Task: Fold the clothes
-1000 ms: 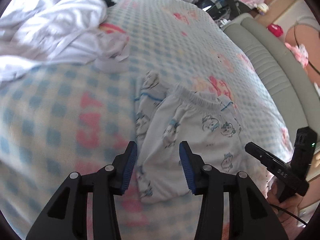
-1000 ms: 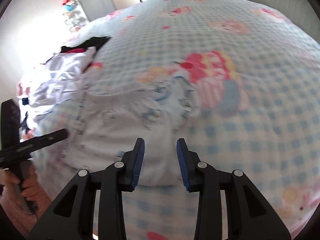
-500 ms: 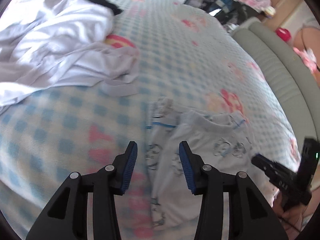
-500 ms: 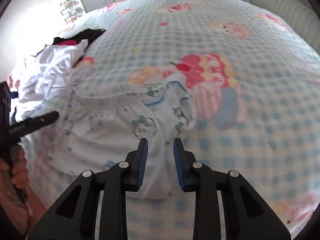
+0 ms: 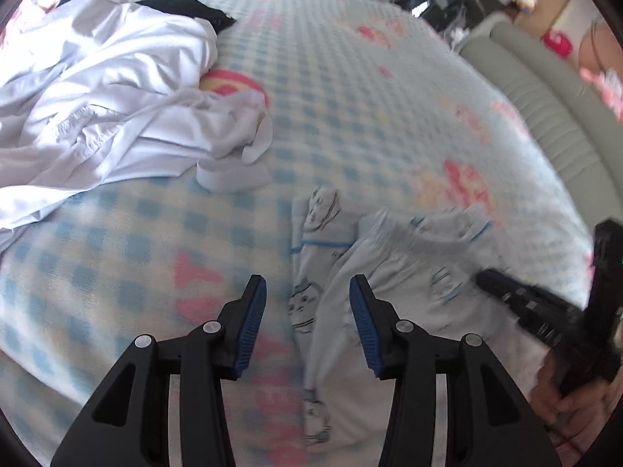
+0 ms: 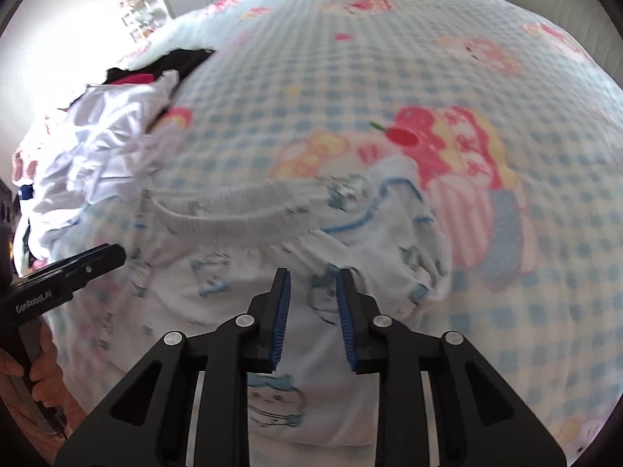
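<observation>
Right gripper (image 6: 311,297): jaws parted narrowly, holding nothing, low over the pants (image 6: 233,311), waistband just ahead running left-right. Left gripper (image 5: 307,303): jaws wide, empty, at the pants' left edge. Pants lie on the bed (image 5: 350,97).

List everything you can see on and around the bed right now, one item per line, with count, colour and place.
small printed pyjama garment with elastic waistband: one, pale white-blue with cartoon figures, near edge of the bed, under both grippers
crumpled white garment pile: one heap, white, left part of the bed
black garment: one, black, behind the white pile
checked blanket with cartoon prints: one, blue-white checks with pink motifs, covers the bed
padded headboard: one, grey-green, right of the bed
left gripper: one, black with blue pads, open over the pyjama's left edge
right gripper: one, black with blue pads, open narrowly over the pyjama
</observation>
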{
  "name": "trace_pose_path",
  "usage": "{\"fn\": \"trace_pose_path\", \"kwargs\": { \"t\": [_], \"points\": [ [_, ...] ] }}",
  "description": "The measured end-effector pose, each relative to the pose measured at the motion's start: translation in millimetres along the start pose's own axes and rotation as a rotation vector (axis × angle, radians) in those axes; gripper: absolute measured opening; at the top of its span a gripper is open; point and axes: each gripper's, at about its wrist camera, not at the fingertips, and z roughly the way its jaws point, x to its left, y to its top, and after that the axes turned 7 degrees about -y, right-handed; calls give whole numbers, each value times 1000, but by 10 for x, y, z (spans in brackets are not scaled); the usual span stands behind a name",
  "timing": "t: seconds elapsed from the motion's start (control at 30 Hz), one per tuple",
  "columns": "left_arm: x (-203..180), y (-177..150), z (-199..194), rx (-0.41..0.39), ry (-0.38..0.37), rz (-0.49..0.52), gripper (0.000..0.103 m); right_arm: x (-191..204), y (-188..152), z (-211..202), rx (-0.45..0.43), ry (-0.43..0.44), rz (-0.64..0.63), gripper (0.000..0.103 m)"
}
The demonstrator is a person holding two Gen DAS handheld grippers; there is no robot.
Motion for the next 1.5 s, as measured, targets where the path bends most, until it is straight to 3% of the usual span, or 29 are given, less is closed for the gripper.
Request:
{"fn": "trace_pose_path", "kwargs": {
  "t": [0.1, 0.2, 0.23, 0.33, 0.4, 0.6, 0.73, 0.87, 1.03, 1.13, 1.37, 1.5],
  "points": [
    [-222, 8, 192, 18, 16, 90, 47, 251, 15, 84, 19, 17, -88, 27],
    [-246, 20, 435, 60, 115, 148, 47, 288, -37, 246, 73, -13, -86, 27],
    [-172, 39, 457, 62, 136, 127, 48, 234, -55, 225, 70, -20, -64, 25],
    [104, 92, 318, 26, 100, 11, 47, 60, -106, 138, 52, -63, -19, 25],
    [238, 113, 233, 8, 77, -48, 47, -106, -124, 33, 31, -43, 5, 26],
    [256, 67, 155, 28, 58, -75, 49, -274, -73, 42, 42, 68, 78, 29],
    [267, 36, 104, 42, 46, -93, 49, -99, -68, 157, 63, 3, 12, 26],
    [279, 5, 53, 55, 33, -112, 49, -226, -131, 2, 45, -18, 89, 22],
    [289, -42, 14, 63, -84, -135, 56, -500, -230, -186, 16, 29, 155, 44],
    [245, -93, 113, 82, -108, -118, 57, -613, -285, -189, 29, 69, 178, 45],
    [295, -151, 193, 72, -143, -142, 57, -508, -304, 23, 57, 34, 135, 46],
    [340, -117, 290, 76, -161, -151, 58, -520, -305, 141, 78, 55, 150, 58]
  ]
}}
